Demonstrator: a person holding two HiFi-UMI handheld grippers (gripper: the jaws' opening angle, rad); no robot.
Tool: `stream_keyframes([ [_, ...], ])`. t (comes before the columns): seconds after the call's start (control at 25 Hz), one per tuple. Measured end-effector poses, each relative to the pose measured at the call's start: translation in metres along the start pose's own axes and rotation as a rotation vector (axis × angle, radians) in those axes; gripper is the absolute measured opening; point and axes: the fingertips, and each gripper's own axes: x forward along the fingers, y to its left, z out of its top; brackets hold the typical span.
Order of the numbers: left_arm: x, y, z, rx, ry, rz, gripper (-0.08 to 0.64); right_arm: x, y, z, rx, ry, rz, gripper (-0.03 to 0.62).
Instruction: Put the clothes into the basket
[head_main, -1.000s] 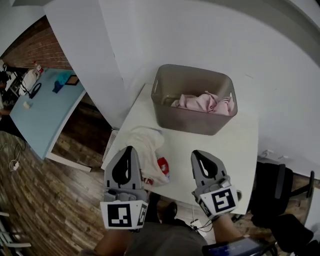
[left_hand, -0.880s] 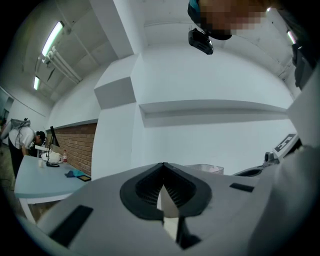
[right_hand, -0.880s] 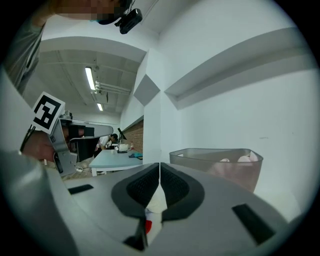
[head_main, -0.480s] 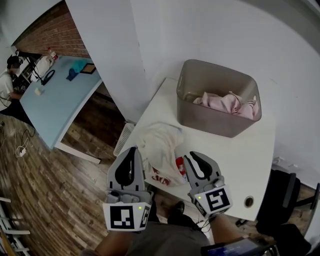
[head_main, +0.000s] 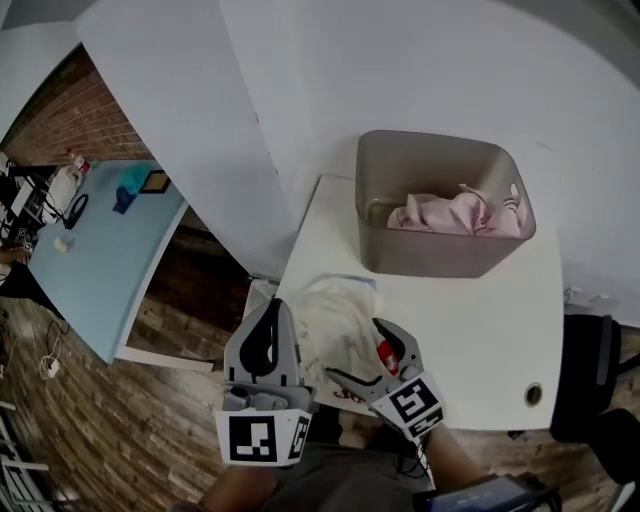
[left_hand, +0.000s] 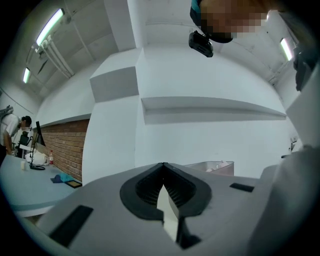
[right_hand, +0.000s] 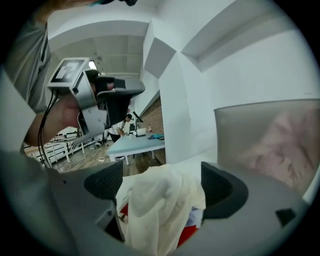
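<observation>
A: What are we seeing closest in?

B: We are holding the right tool (head_main: 357, 350) low over the near edge of the counter (head_main: 480, 330), and its jaws have just been swinging wide apart. The white garment (right_hand: 159, 210), crumpled and showing red print, is lying between them, but as far as we are making out the pads are not pressing on it.

A: And a second ago?

B: We were carrying that tool closed and further back from the cloth. We have been bringing it down and in, so we are judging this as setting up the pick, not carrying anything.

A: And the left tool (head_main: 272, 305)?

B: We are holding it just left of the right tool, pointing level by the garment's left edge. Its jaws are together with nothing in them.

A: Further out?

B: Beyond the right tool's tips the basket (head_main: 440, 255) is standing at the far side of the counter, well apart from the white garment. A pink garment (head_main: 455, 212) is already lying inside.

A: So where are we standing with the task?

B: We are reckoning one piece is in and one is left. Closing on the cloth is looking like the next move.
</observation>
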Motion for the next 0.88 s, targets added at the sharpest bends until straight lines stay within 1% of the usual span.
stream_keyframes([
  [0.08,0.012,0.005,-0.005,0.001,-0.004,-0.038,0.009,0.016,0.003,-0.017,-0.024,0.052,-0.001,0.516],
  [0.16,0.022,0.009,-0.011,0.004,-0.006,-0.072,0.009,0.03,0.004,-0.035,-0.048,0.108,-0.011,0.549],
  [0.28,0.034,0.01,-0.022,0.001,-0.003,-0.112,0.009,0.045,0.001,-0.064,-0.046,0.185,-0.033,0.586],
  [0.4,0.045,0.009,-0.035,-0.002,0.005,-0.148,0.009,0.054,-0.004,-0.085,-0.026,0.242,-0.04,0.588],
  [0.56,0.054,0.005,-0.046,-0.007,0.009,-0.189,0.009,0.062,-0.003,-0.103,-0.011,0.342,0.01,0.584],
  [0.6,0.056,0.004,-0.047,-0.007,0.012,-0.197,0.009,0.063,-0.002,-0.107,-0.014,0.364,0.018,0.569],
  [0.68,0.059,0.003,-0.048,-0.012,0.014,-0.21,0.009,0.063,-0.001,-0.111,-0.032,0.394,0.023,0.481],
  [0.76,0.061,0.005,-0.048,-0.019,0.016,-0.215,0.009,0.062,-0.001,-0.111,-0.063,0.403,0.017,0.398],
  [0.88,0.062,0.009,-0.046,-0.024,0.028,-0.217,0.009,0.061,-0.005,-0.108,-0.077,0.393,-0.033,0.257],
])
